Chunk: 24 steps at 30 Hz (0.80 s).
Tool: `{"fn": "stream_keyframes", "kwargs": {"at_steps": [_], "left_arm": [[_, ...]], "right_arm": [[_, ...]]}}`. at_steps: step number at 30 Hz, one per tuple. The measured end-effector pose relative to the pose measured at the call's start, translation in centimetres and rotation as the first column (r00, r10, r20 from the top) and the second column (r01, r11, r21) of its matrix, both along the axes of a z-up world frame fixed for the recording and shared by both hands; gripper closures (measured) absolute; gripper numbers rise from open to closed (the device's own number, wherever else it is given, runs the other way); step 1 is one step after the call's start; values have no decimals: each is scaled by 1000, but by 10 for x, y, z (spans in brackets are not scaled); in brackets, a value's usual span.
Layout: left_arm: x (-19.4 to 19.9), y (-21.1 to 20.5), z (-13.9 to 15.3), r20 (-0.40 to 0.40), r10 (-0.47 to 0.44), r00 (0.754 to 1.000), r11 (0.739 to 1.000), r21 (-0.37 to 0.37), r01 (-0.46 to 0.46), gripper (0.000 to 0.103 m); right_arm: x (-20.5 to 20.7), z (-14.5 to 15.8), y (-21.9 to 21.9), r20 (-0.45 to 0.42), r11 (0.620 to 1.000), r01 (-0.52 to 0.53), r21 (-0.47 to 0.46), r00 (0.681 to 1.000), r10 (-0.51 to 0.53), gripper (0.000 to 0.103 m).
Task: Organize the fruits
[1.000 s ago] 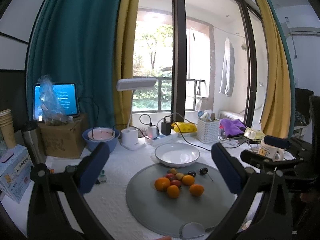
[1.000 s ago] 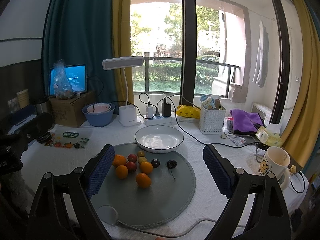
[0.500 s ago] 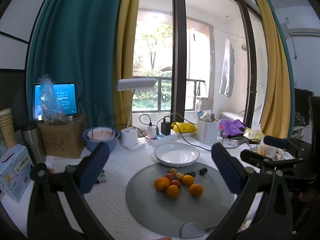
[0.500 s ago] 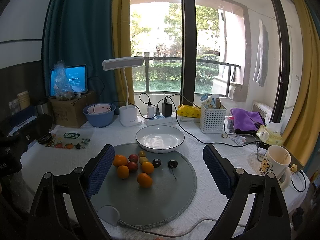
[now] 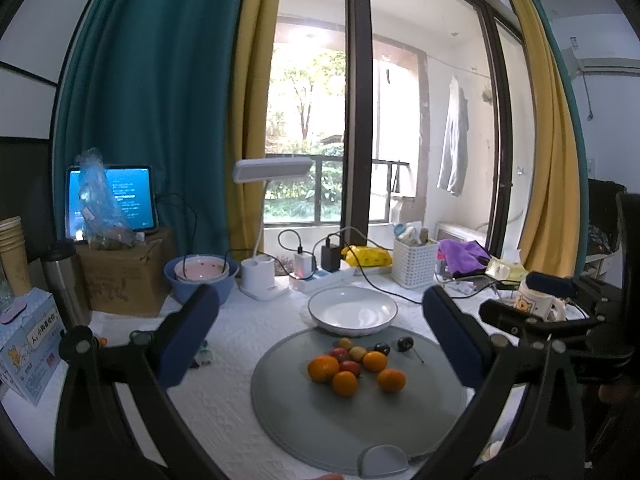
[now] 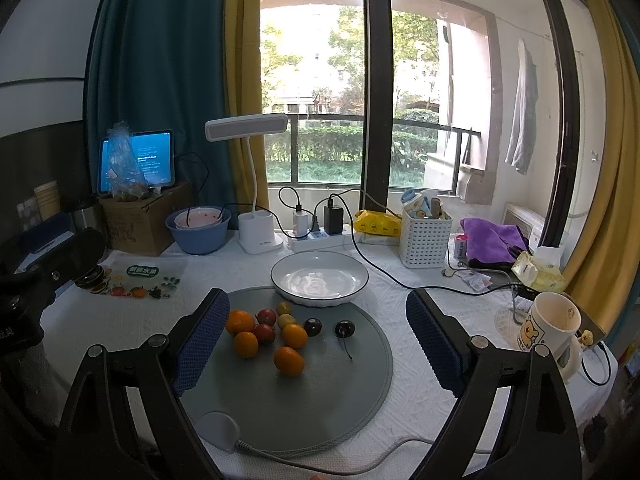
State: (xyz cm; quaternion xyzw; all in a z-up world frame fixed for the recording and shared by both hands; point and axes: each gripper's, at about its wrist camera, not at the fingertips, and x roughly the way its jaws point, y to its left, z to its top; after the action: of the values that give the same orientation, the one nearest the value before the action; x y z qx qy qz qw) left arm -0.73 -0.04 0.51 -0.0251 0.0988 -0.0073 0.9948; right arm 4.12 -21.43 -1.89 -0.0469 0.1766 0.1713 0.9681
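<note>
— Where's the fruit sitting?

— All of it on the round grey mat (image 6: 304,396) in the middle of the white tablecloth (image 6: 416,412). Four small oranges (image 6: 289,360), two reddish plums (image 6: 264,332), a little yellow-green fruit (image 6: 284,308) and another one beside it, all bunched close, some touching. Two dark cherries (image 6: 344,328) lie a bit to the right of the bunch, the right-hand one trailing a long stem.

— And the plate?

— The white plate (image 6: 320,278) with the dark rim stands empty at the far edge of the mat, its near side overlapping the mat's rim. Nothing in it.

— What are the claws doing?

— Both are up in the air, nothing between the fingers. The right gripper (image 6: 316,344) is spread wide, its blue pads either side of the fruit as the camera sees it, touching none of it. The left gripper (image 5: 320,336) is spread wide as well, over the left side of the table, pointing across at the same mat (image 5: 320,412) and oranges (image 5: 345,383).

— Anything else on the table?

— Behind the plate a white desk lamp (image 6: 256,184), a power strip (image 6: 316,238) with chargers plugged in, and a white lattice basket (image 6: 426,236). A blue bowl (image 6: 198,232) with a pink one inside stands by a cardboard box (image 6: 140,220), a tablet (image 6: 138,160) lit up on top. At the right edge, a bear mug (image 6: 550,328) and a purple cloth (image 6: 492,240). A grey cable runs off the mat's near tab
</note>
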Motion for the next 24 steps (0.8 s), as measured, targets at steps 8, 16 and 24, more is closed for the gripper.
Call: {"fn": "stream_keyframes", "kwargs": {"at_steps": [8, 16, 24], "left_arm": [[0, -1, -1, 1, -9, 1000, 1000, -7, 9, 0], [2, 0, -3, -8, -12, 1000, 1000, -19, 12, 0], [7, 2, -5, -17, -6, 1000, 1000, -7, 5, 0]], "right_arm": [[1, 1, 0, -2, 1000, -3, -1, 1000, 3, 10], [5, 1, 5, -11, 1000, -13, -12, 1000, 13, 10], [9, -1, 9, -13, 999, -31, -17, 999, 31, 10]]}}
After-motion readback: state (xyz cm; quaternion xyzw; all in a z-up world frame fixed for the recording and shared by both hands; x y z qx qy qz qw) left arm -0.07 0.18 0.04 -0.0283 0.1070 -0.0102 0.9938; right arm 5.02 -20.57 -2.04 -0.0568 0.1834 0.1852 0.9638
